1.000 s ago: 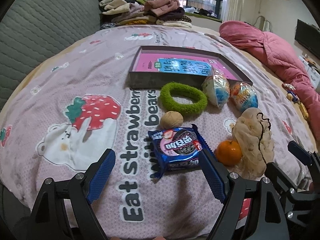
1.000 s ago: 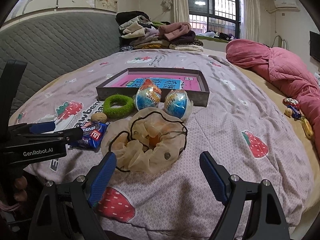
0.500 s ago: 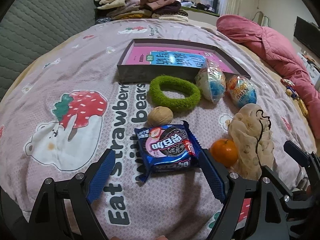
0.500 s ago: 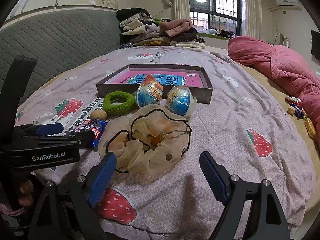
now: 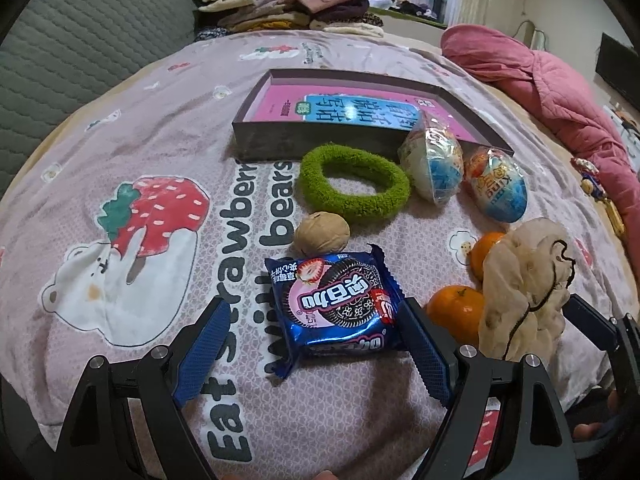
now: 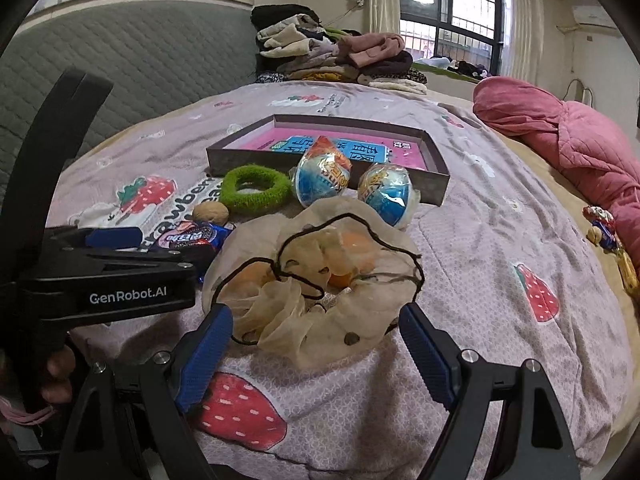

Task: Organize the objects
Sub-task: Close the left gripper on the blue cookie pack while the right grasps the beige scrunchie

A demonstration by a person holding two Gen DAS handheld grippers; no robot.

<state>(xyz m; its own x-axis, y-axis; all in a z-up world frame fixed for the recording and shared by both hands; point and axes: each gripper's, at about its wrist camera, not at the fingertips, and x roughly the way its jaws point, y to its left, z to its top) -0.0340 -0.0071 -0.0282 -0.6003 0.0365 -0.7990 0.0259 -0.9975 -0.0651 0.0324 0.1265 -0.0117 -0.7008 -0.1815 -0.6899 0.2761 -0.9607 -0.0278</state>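
Left gripper (image 5: 308,346) has closed in over last second; jaws wide, now flanking blue foil cookie packet (image 5: 334,306), right finger apparently touching its edge. Right gripper (image 6: 314,350) likewise nearer, wide, empty, bracketing sheer beige scrunchie (image 6: 316,280) draped over oranges. Shallow grey box (image 5: 280,142) beyond holds none of them; both pickups imminent.

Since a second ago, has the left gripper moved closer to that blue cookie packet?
Yes. The left gripper has come forward over the bedspread: the cookie packet now sits between its open fingers, and the grey box looms nearer.
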